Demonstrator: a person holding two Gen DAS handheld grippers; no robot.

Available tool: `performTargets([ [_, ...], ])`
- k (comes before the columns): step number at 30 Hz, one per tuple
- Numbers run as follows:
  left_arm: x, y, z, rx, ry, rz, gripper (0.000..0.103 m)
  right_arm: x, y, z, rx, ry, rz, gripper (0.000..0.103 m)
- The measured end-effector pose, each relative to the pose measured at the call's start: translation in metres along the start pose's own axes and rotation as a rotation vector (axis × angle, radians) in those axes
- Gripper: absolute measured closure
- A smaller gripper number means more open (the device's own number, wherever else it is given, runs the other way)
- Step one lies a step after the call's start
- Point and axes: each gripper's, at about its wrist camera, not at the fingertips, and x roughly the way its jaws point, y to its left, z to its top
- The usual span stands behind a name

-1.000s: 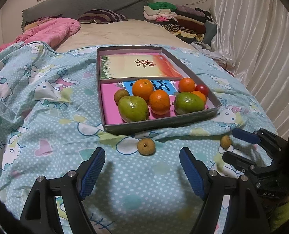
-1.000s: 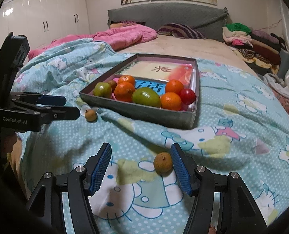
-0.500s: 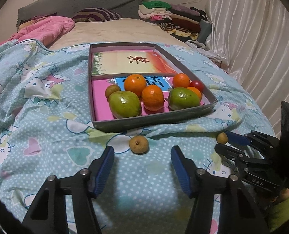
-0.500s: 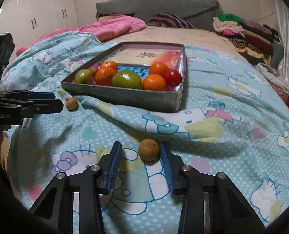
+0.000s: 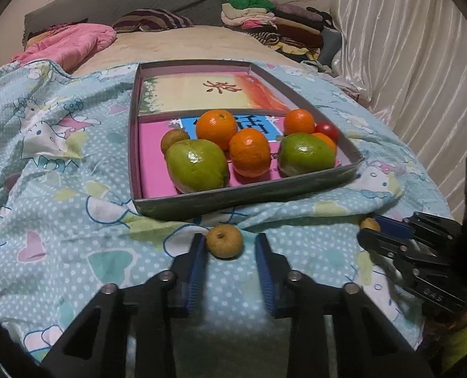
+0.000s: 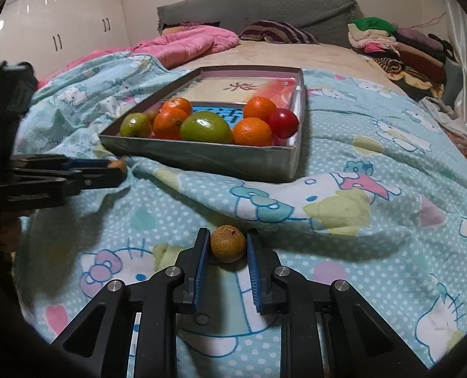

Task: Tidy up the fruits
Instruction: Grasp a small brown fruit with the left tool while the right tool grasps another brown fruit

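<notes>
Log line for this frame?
left gripper: jaws just closed on small brown fruit | right gripper: jaws just closed on second brown fruit | tray: neither fruit in yet

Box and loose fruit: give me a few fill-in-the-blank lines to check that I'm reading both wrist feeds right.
The right tongs, whose jaws have just been closing, grip the small brown fruit, which lies ___ the box, on the quilt.
The box holds ___ large green fruits.
Its far compartment holds ___ fruit.
The red fruit sits against the box's ___ wall.
Missing words: outside; two; no; right.
</notes>
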Motion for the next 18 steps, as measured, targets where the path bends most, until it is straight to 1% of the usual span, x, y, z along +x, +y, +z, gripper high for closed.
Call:
performTargets([
  [1,0.001,0.001,0.0,-0.002,0.003,0.004,0.078,-0.001,0.002,0.001,-0.002,-0.004,0.011,0.08],
  [6,0.0,0.005,-0.001,-0.017,0.009,-0.008,0.078,-0.006,0.011,0.003,-0.023,-0.032,0.058,0.08],
  [10,-0.014,0.009,-0.003,-0.032,0.008,-0.024,0.078,-0.01,0.015,0.005,-0.033,-0.053,0.072,0.08],
  [18,-0.047,0.01,0.012,-0.03,-0.072,-0.035,0.078,-0.022,0.013,0.015,-0.026,-0.093,0.078,0.08],
])
